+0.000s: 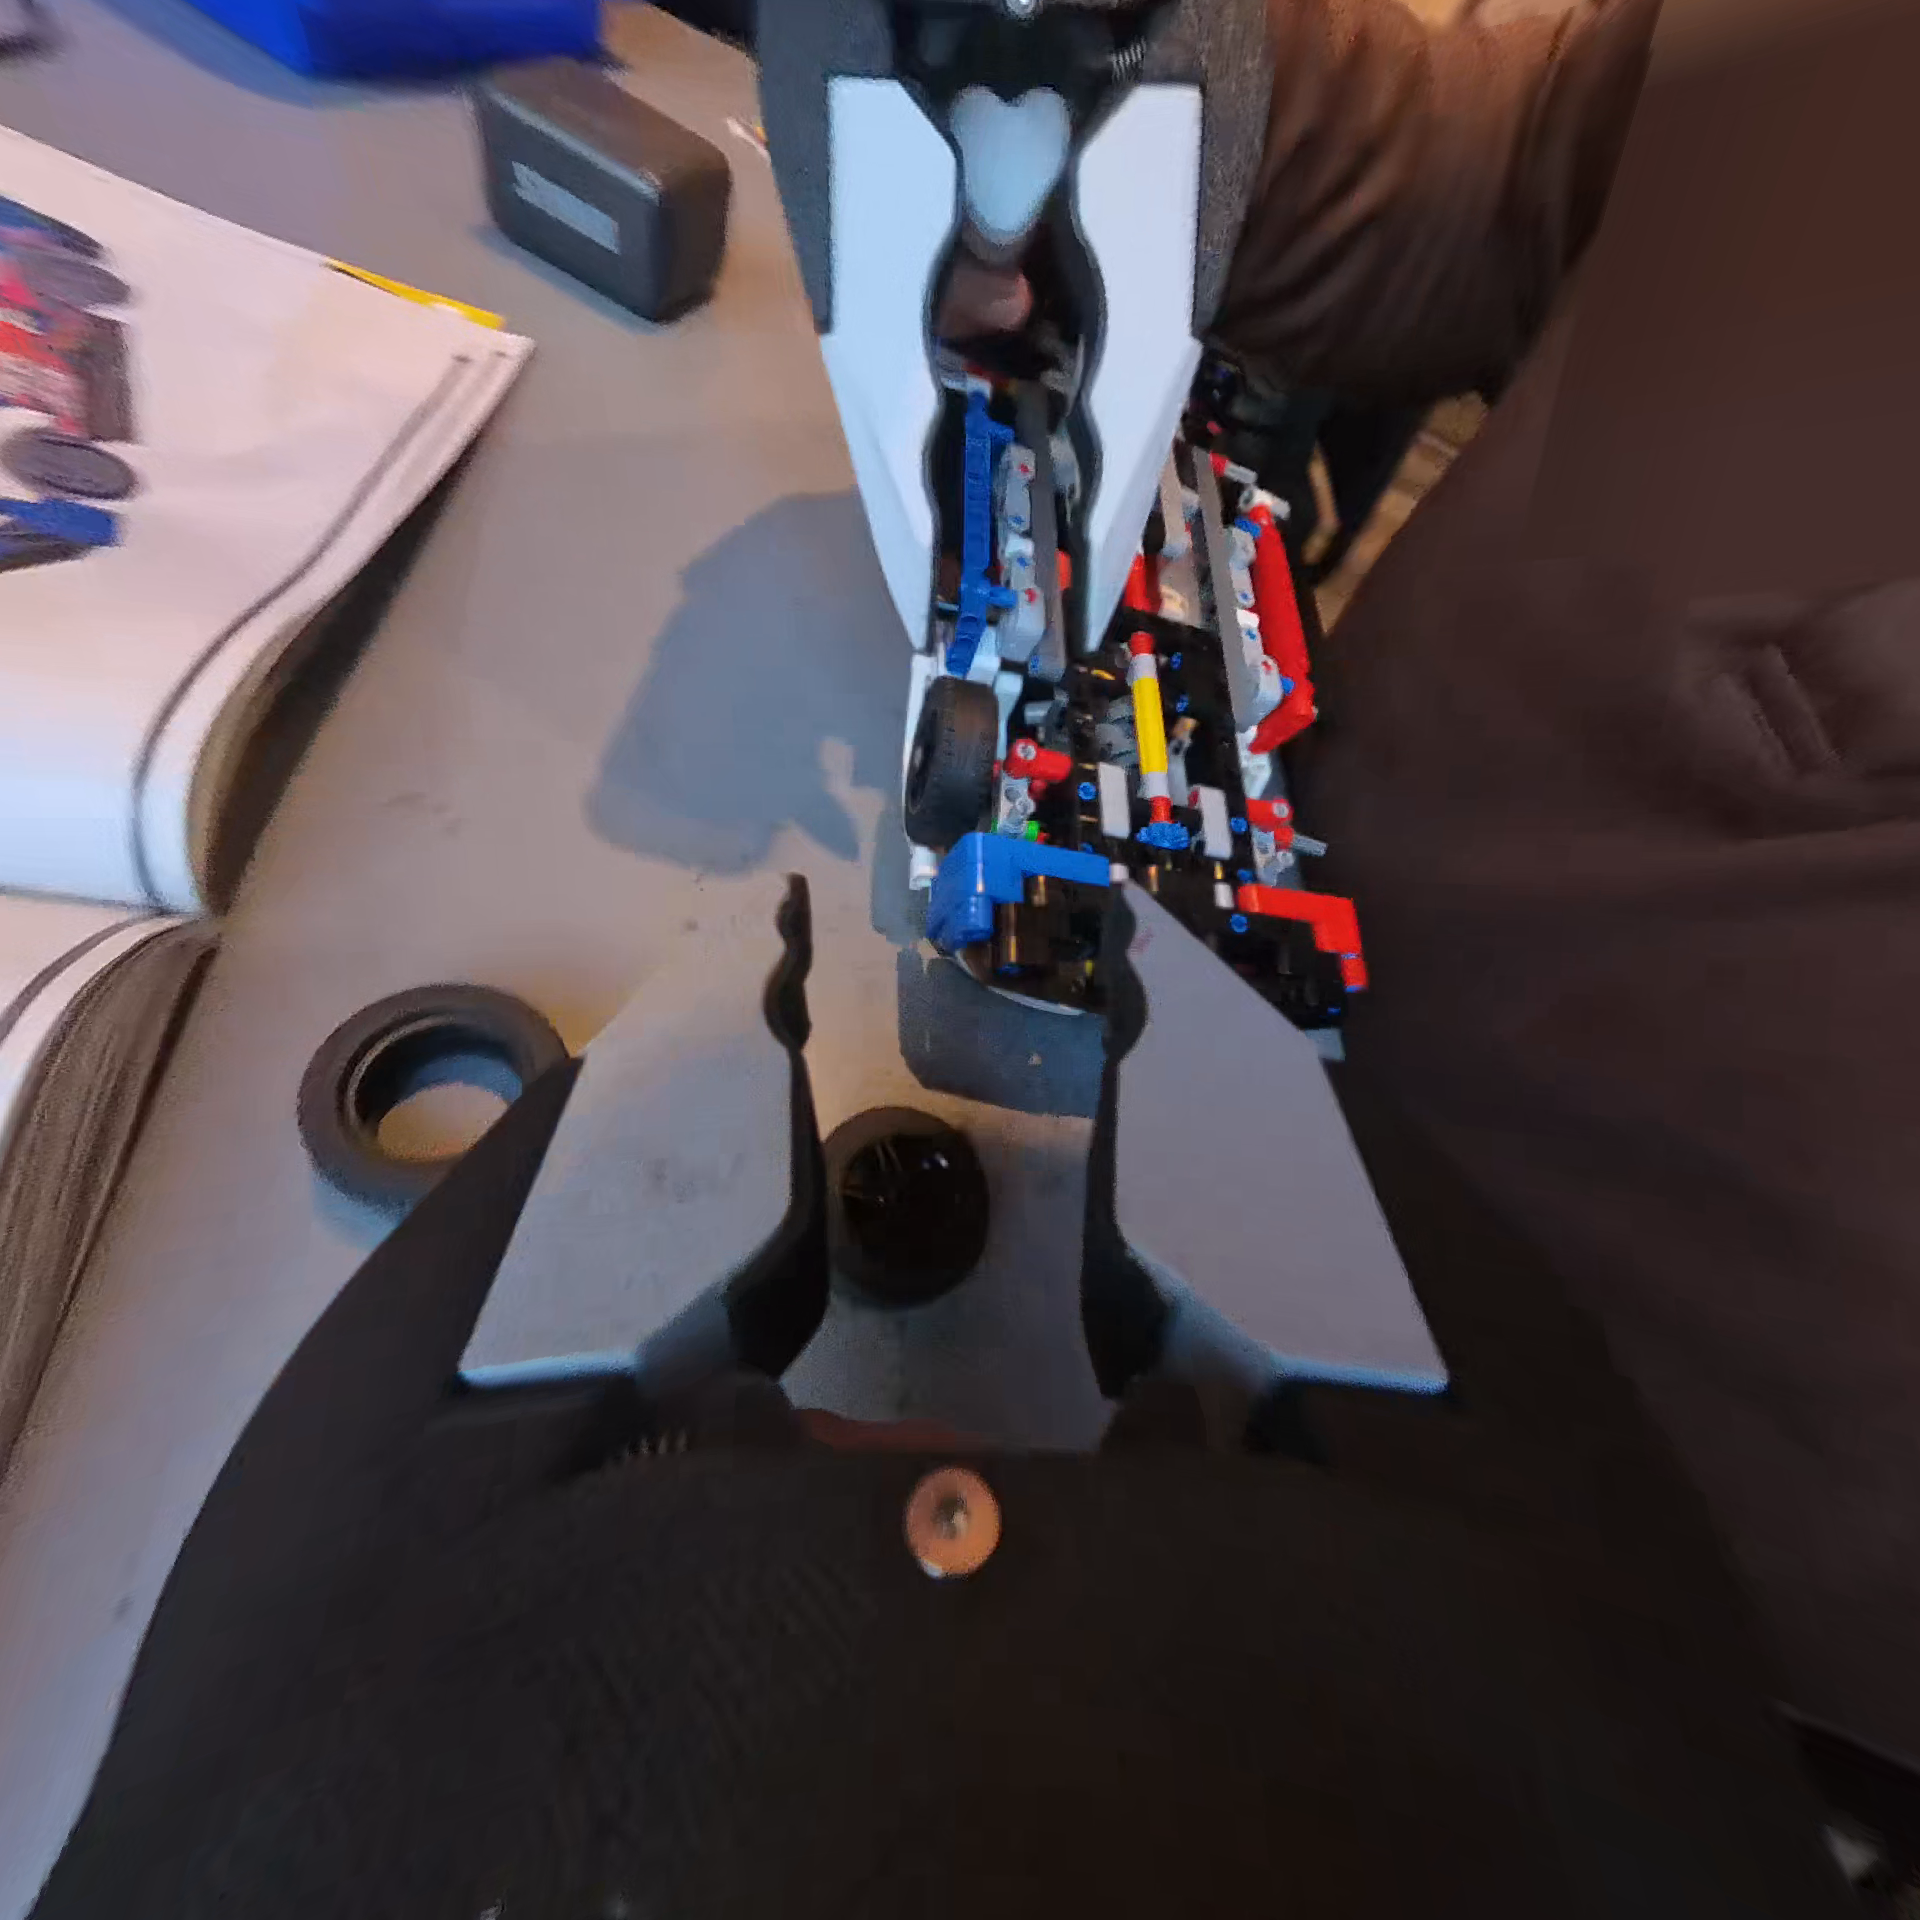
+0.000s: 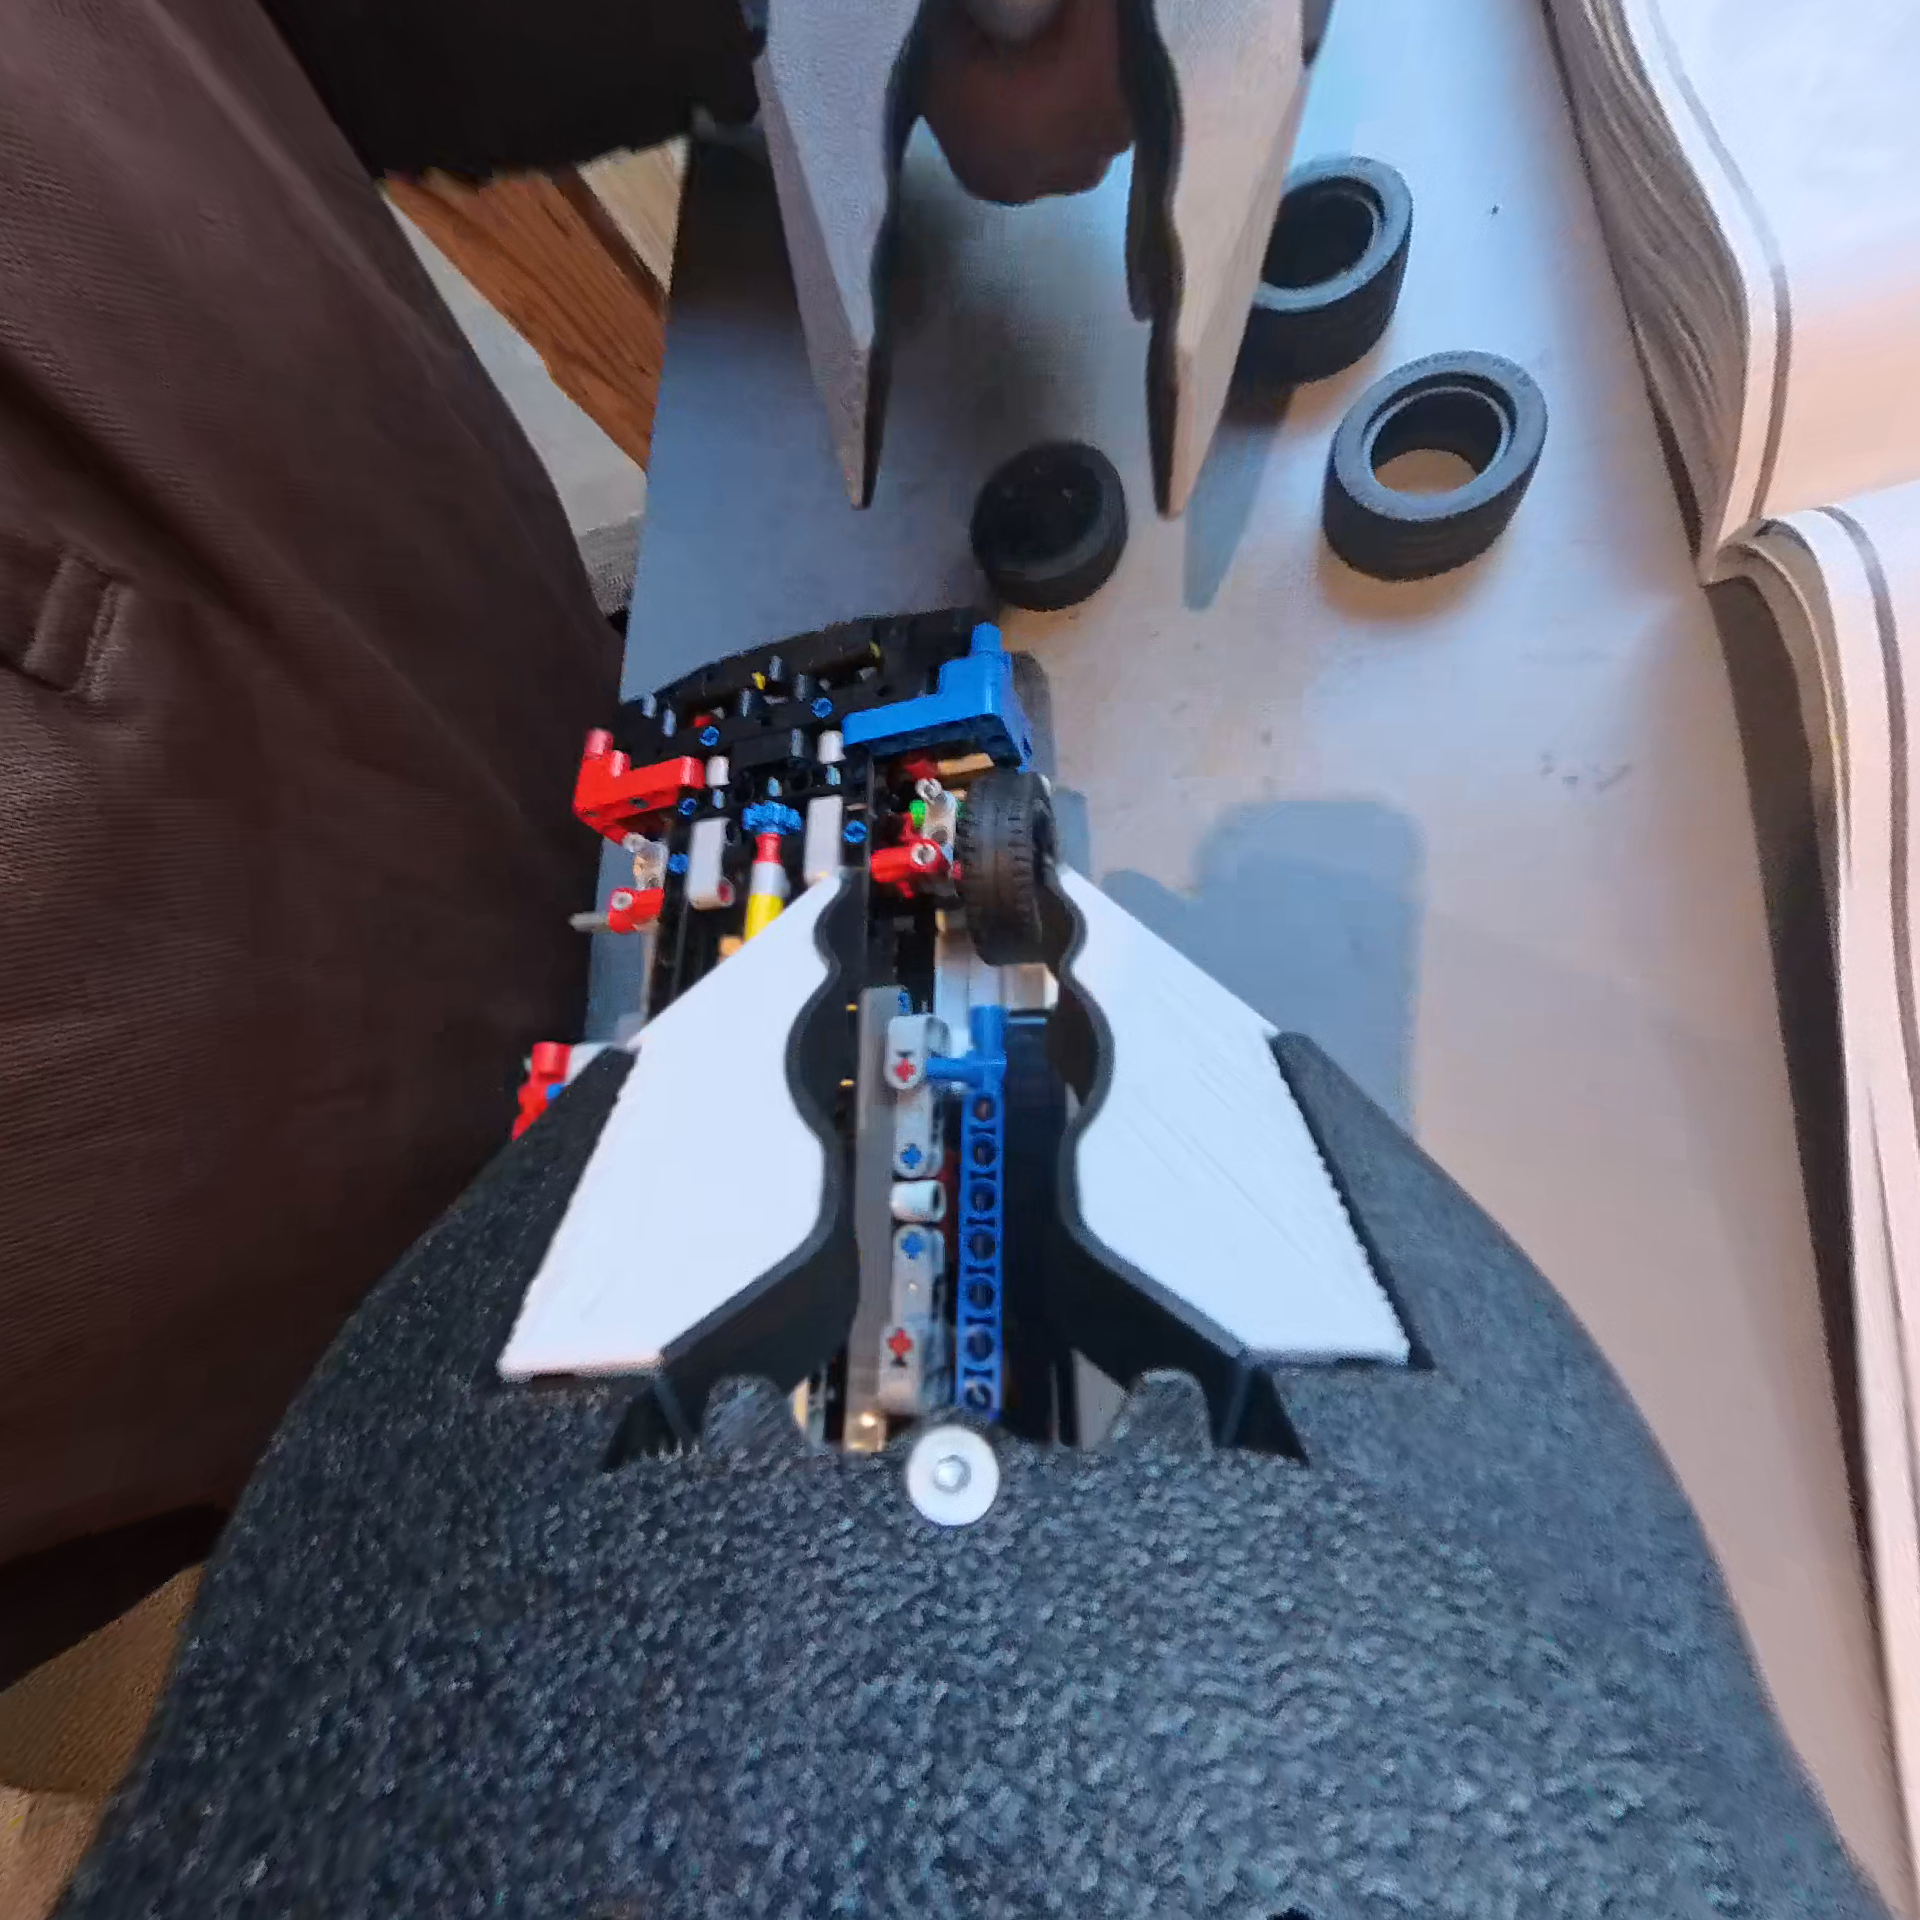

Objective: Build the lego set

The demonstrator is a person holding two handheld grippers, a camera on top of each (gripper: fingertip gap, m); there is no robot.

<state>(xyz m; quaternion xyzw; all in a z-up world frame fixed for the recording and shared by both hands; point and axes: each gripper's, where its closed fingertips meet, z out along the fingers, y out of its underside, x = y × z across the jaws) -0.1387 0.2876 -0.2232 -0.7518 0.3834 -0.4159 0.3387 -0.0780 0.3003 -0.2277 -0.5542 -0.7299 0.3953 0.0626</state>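
Two tongs faced across lego chassis (image 2: 831,790) at worktop (image 2: 1351,727) edge: right tongs (image 2: 951,894) clamped its blue-beam side; left tongs (image 1: 956,914) gaped empty over wheel hub (image 1: 906,1205), loose tyre (image 1: 431,1086) just beyond.

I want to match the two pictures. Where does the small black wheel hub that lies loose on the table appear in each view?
Left wrist view: the wheel hub lies low in the centre, between the open fingers of the left gripper.
Right wrist view: the same wheel hub is in the upper centre, just past the lego car, below the left gripper's fingertips.
Shared landmark: the blue corner piece at the car's end, nearest the hub.
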